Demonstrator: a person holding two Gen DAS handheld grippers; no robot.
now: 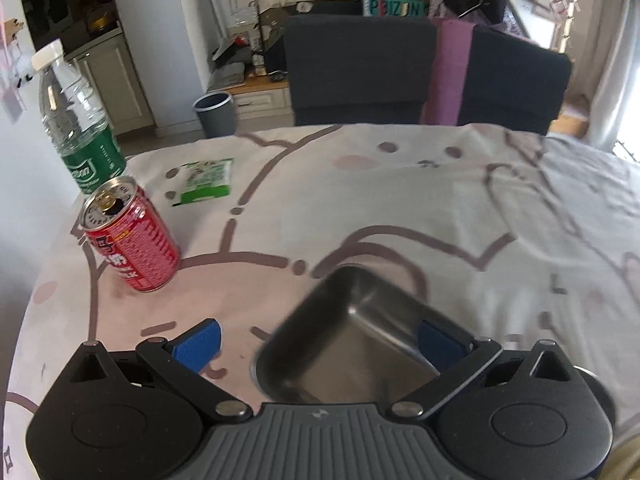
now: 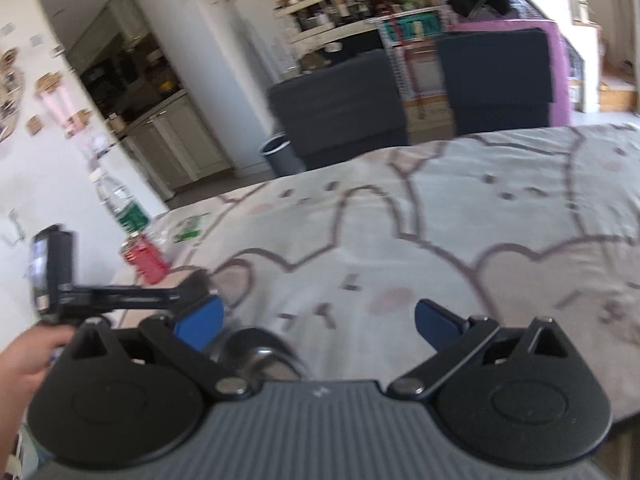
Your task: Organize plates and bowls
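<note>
The steel dish [image 1: 352, 336] — a shallow, square-ish metal bowl with rounded corners and a dull reflective inside — sits on the table's cloth [image 1: 400, 200] directly in front of the left gripper [image 1: 318, 342], between its two blue pads. The left gripper is spread wide; its right pad [image 1: 438, 342] appears to overlap the dish's near rim, while the left pad [image 1: 198, 342] stands apart from it, so nothing is clamped. The cloth is pale, soft and slightly wrinkled, printed with brown cartoon outlines and pink blotches. At the table's left edge stand a red drink can [image 1: 134, 236] with an opened top and, behind it, a clear plastic bottle [image 1: 76, 120] with a white cap and green label; a small green-and-white packet [image 1: 204, 182] lies flat nearby. Beyond the table are two dark upholstered chairs [image 1: 360, 68], a grey bin [image 1: 216, 114] on the floor and cream cabinets.

From the right wrist the picture is blurred. The right gripper [image 2: 320, 324] is also spread wide and holds nothing, over bare cloth [image 2: 440, 220]. The steel dish [image 2: 260, 354] shows only as a shiny curve low at left, near the gripper's left pad [image 2: 202, 324]. Further left, a hand [image 2: 24, 360] grips the other black tool [image 2: 80, 292], with the can [image 2: 146, 258] and bottle [image 2: 120, 200] behind.
</note>
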